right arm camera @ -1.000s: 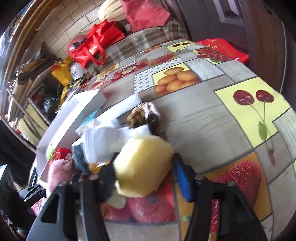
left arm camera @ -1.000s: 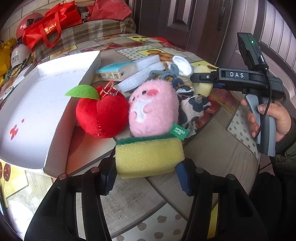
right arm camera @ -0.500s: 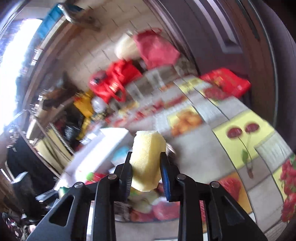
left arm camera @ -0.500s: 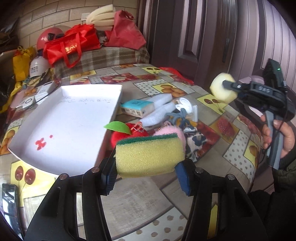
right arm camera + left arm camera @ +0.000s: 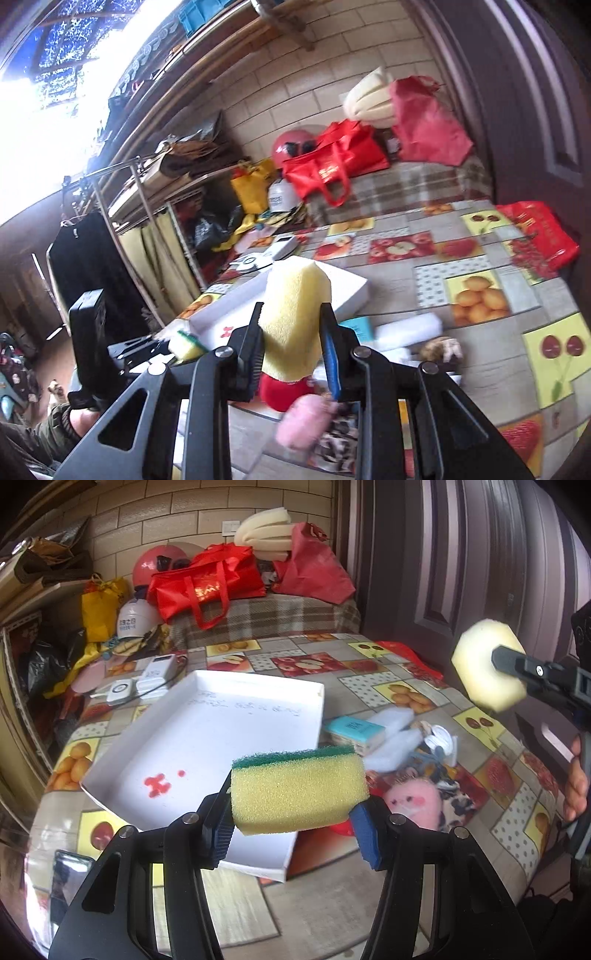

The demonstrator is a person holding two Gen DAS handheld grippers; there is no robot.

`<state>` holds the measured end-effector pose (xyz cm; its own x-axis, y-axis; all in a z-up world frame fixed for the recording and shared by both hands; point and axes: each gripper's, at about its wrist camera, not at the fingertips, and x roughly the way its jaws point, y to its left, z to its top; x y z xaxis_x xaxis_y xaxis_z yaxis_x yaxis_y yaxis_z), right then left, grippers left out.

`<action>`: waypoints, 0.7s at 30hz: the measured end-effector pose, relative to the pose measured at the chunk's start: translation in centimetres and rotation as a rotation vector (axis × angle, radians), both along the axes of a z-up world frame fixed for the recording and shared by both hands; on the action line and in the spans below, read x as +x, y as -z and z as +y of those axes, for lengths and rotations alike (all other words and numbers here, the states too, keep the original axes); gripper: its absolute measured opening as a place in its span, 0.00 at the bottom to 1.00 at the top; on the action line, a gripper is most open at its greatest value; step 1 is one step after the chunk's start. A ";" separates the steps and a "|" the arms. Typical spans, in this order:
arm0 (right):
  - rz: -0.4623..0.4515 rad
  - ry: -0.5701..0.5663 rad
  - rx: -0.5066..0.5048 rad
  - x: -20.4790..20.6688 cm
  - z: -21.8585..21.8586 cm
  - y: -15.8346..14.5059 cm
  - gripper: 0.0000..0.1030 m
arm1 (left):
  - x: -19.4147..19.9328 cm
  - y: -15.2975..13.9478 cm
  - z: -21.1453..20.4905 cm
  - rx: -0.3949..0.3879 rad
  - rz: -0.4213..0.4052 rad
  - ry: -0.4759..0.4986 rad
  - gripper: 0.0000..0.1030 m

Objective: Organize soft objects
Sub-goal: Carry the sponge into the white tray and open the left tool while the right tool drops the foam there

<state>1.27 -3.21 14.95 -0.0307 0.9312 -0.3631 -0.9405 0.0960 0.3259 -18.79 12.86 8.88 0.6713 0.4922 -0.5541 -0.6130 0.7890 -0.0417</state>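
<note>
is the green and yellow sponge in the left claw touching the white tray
Apart. In the left wrist view the left claw grips the green and yellow sponge in the air, overlapping the white tray only in image; the right wrist view shows it raised off the tray.

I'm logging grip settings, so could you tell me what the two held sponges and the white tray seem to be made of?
Green-topped sponge: open-pore yellow foam, matte, with a fibrous green scouring layer. Pale yellow sponge: plain porous foam, which pinches in where it is gripped. White tray: probably thin cardboard, matte, with folded walls.
</note>
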 end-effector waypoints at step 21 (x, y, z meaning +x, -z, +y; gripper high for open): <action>0.055 -0.038 0.048 -2.2 4.9 -2.6 0.26 | -0.1 -1.8 6.0 0.046 -0.008 -0.230 0.54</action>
